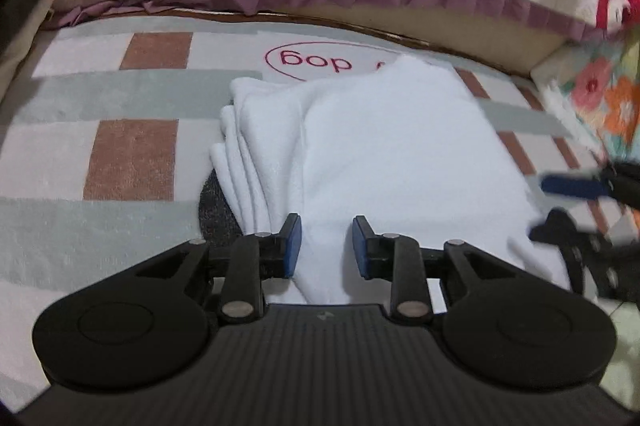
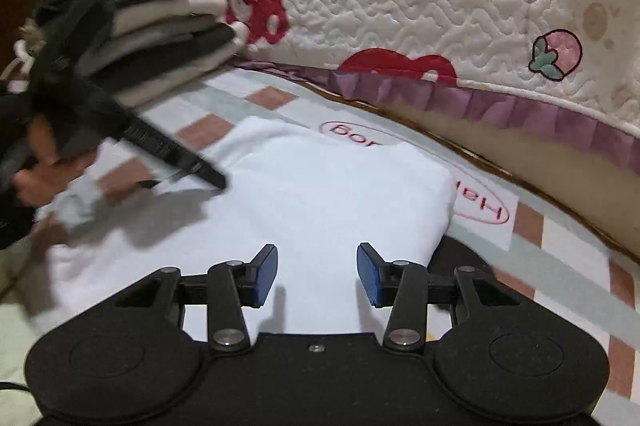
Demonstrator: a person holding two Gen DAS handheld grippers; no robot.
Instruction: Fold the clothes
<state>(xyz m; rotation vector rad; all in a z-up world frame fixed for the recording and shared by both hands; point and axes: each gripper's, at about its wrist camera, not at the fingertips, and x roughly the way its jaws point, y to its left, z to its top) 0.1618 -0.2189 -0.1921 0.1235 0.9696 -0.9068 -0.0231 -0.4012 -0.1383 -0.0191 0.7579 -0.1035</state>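
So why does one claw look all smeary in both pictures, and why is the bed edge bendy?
In the left wrist view, the right claw at the edge is streaked by motion blur, while the white garment stays fairly sharp. In the right wrist view, the left claw is smeared the same way. The purple frill curves because of the fisheye lens.

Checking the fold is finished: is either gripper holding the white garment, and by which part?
Neither. The left gripper and right gripper are open above the folded white garment, gripping nothing.
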